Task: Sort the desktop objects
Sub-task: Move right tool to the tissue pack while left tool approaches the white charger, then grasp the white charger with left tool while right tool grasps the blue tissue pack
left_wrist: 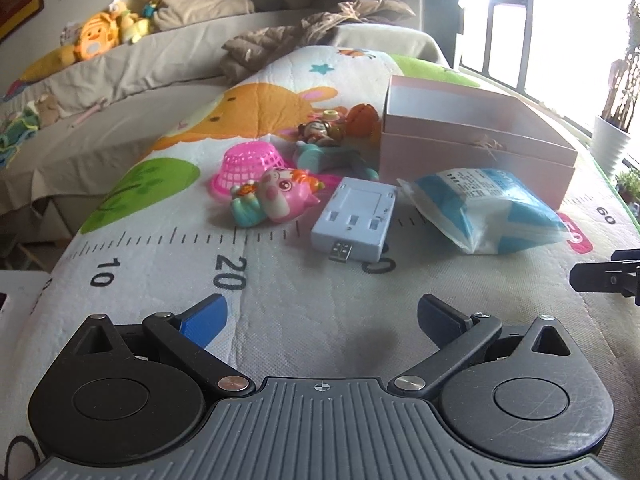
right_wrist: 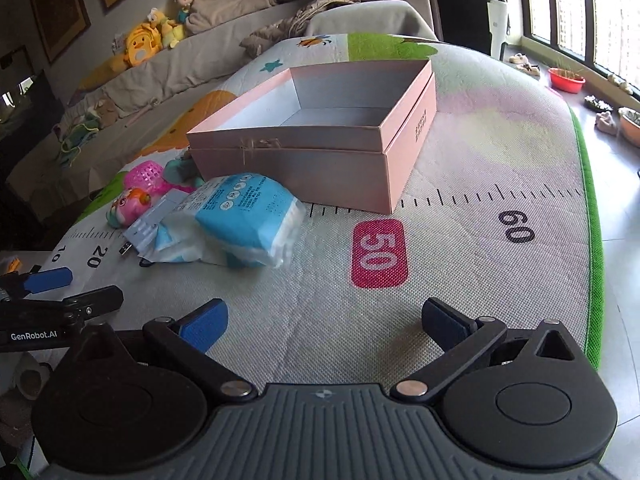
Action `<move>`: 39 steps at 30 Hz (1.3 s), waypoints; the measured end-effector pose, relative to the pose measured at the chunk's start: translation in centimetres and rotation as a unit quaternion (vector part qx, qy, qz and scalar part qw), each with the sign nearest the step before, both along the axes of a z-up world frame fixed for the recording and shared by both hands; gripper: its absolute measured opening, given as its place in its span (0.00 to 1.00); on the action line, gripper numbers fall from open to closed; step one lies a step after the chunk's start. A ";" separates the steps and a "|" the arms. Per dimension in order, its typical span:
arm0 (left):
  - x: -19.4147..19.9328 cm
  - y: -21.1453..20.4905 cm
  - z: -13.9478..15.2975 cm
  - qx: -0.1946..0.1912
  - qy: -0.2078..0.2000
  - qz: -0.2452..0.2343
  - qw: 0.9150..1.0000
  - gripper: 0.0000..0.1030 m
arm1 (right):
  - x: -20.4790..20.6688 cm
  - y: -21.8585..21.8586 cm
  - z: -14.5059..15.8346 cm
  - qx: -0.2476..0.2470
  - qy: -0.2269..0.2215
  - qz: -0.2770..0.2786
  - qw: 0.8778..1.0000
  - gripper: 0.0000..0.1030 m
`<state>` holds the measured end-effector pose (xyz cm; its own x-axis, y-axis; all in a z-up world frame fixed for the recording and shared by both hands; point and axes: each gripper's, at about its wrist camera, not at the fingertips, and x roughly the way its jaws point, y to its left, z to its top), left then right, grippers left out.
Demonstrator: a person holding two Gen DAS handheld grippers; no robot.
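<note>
On the left side of the play mat (left_wrist: 280, 300) lies a pink toy basket (left_wrist: 250, 166), turned upside down. Just in front of it lies a pink pig figure (left_wrist: 276, 198) on its side. To the right of the pig is a white USB charger (left_wrist: 354, 218), its plug pointing to the camera. Next comes a blue and white tissue pack (left_wrist: 486, 212), touching the front wall of the open pink box (right_wrist: 320, 136). The box is empty inside. The left gripper (left_wrist: 322, 316) has its fingers wide apart and holds nothing. The right gripper (right_wrist: 324, 318) also stands apart, above the mat near the red "50" mark (right_wrist: 379, 254).
</note>
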<state>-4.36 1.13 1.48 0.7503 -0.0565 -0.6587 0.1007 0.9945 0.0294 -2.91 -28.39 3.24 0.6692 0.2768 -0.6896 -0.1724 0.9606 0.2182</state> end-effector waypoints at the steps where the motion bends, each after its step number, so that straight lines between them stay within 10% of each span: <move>1: 0.0 0.2 0.0 -0.002 0.002 0.003 1.000 1.00 | 0.0 0.1 0.0 -0.001 0.001 -0.003 1.000 1.00; 12: -0.4 3.1 0.0 -0.064 0.006 0.017 0.998 1.00 | 0.5 3.3 4.7 -0.022 -0.075 0.127 0.989 1.00; 23: -0.3 2.7 1.9 0.010 -0.036 -0.031 0.999 1.00 | 8.0 10.4 1.7 -0.111 -0.058 0.221 0.967 1.00; 29: 4.1 0.3 1.1 -0.007 0.011 -0.062 0.998 1.00 | 3.5 6.3 1.9 -0.033 -0.003 0.237 0.971 0.92; 39: 8.2 -2.3 -0.6 -0.003 0.031 -0.074 0.997 0.84 | -2.3 1.5 4.8 -0.109 -0.086 0.179 0.974 0.93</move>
